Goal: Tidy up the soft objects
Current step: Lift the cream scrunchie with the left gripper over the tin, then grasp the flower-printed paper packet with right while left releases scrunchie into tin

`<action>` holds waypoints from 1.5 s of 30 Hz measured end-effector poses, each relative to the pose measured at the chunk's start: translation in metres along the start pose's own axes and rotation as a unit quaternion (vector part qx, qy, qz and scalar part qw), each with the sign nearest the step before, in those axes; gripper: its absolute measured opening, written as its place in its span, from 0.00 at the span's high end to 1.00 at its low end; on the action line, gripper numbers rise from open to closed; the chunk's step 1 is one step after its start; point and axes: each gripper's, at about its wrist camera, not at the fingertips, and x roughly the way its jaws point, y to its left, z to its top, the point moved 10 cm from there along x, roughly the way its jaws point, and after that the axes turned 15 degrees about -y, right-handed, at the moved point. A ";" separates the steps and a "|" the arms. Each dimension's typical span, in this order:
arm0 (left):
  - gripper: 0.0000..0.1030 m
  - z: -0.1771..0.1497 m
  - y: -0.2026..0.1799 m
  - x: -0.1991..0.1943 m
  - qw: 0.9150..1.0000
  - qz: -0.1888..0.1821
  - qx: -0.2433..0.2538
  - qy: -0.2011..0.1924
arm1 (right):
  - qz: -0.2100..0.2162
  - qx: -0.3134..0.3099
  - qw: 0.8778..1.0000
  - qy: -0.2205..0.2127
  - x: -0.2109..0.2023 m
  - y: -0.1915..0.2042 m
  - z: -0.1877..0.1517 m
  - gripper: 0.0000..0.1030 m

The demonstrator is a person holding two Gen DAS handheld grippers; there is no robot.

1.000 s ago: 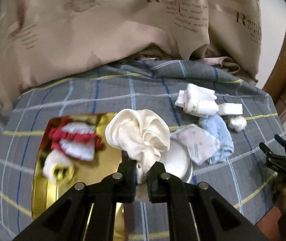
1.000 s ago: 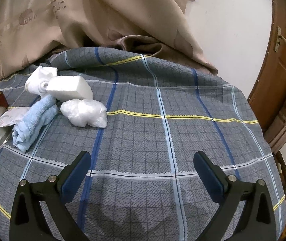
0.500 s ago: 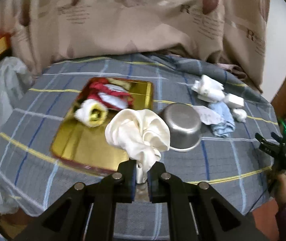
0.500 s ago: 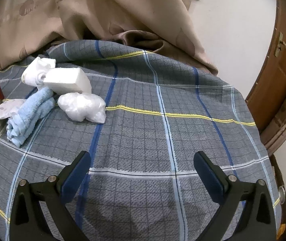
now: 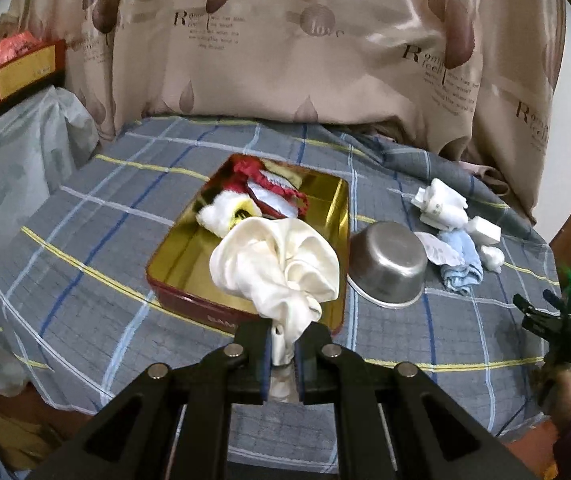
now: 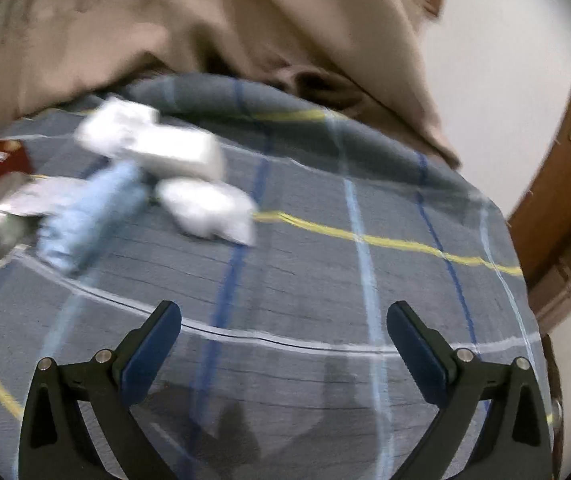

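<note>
Cream cloth (image 5: 275, 268) fronts gold tin (image 5: 173, 256) — steel bowl (image 5: 389, 268) beside

A lived-in room of a home, likely a bedroom.

A grey plaid cloth (image 5: 85, 248) with blue and yellow lines covers the broad surface in the middle; whether a bed or a bench lies beneath cannot be told. Behind it hangs a beige curtain (image 5: 325, 48) printed with leaves and lettering, its hem pooled on the cloth. A plain white wall (image 6: 497, 92) meets a brown wooden door (image 6: 569, 184) at the right. Stacked cardboard boxes (image 5: 21, 68) sit at the far left.
</note>
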 end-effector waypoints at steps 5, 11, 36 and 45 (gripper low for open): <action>0.92 0.002 -0.001 -0.002 1.000 -0.005 0.002 -0.005 | 0.102 -0.043 0.993 -0.046 -0.033 0.061 0.047 0.01; 0.91 0.000 -0.001 0.000 1.000 -0.010 0.003 0.001 | 0.194 -0.182 0.962 -0.062 -0.053 0.148 0.076 0.03; 0.90 -0.005 0.002 0.011 1.000 -0.016 -0.007 0.019 | 0.190 -0.417 0.888 -0.024 0.043 0.231 0.060 0.59; 0.89 -0.008 0.006 0.013 1.000 -0.009 -0.013 0.022 | 0.211 -0.358 0.909 0.019 0.050 0.227 0.055 0.93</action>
